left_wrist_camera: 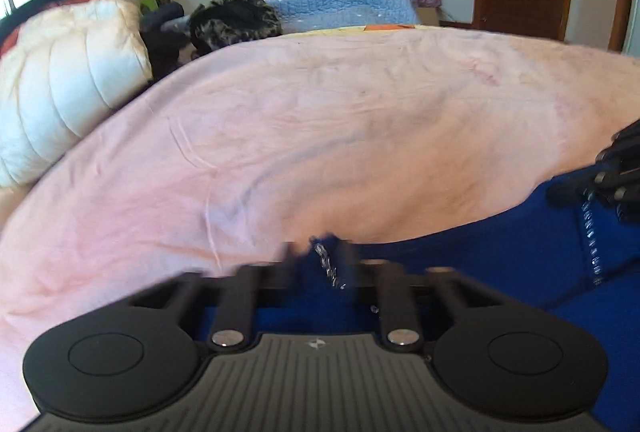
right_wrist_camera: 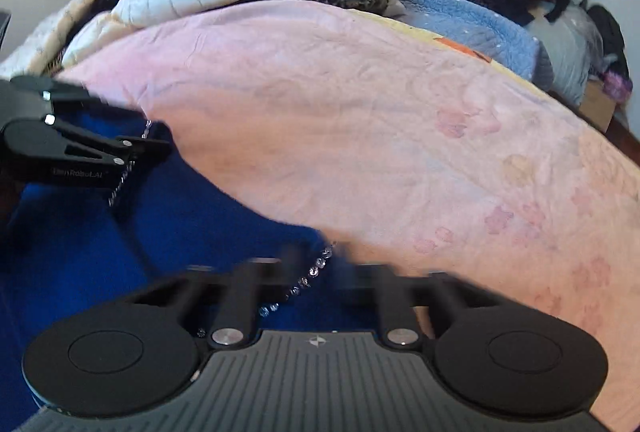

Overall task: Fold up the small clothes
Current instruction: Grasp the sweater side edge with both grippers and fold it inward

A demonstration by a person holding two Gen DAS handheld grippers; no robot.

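Both claws have hold of the same blue garment (right_wrist_camera: 192, 216), each pinched tight on its far edge where a row of small rhinestones runs. The left gripper (left_wrist_camera: 320, 256) is closed on a rhinestone-trimmed corner directly ahead of it; the right gripper (right_wrist_camera: 320, 260) is closed on the matching trimmed edge, with the left claw off to its left and slightly ahead. The garment lies below and behind both claws on the pink blanket (left_wrist_camera: 320, 131), which stretches bare ahead of them. By my reading the fold has barely begun: the edge is gripped, no crease is visible, and the carrying-over and smoothing remain
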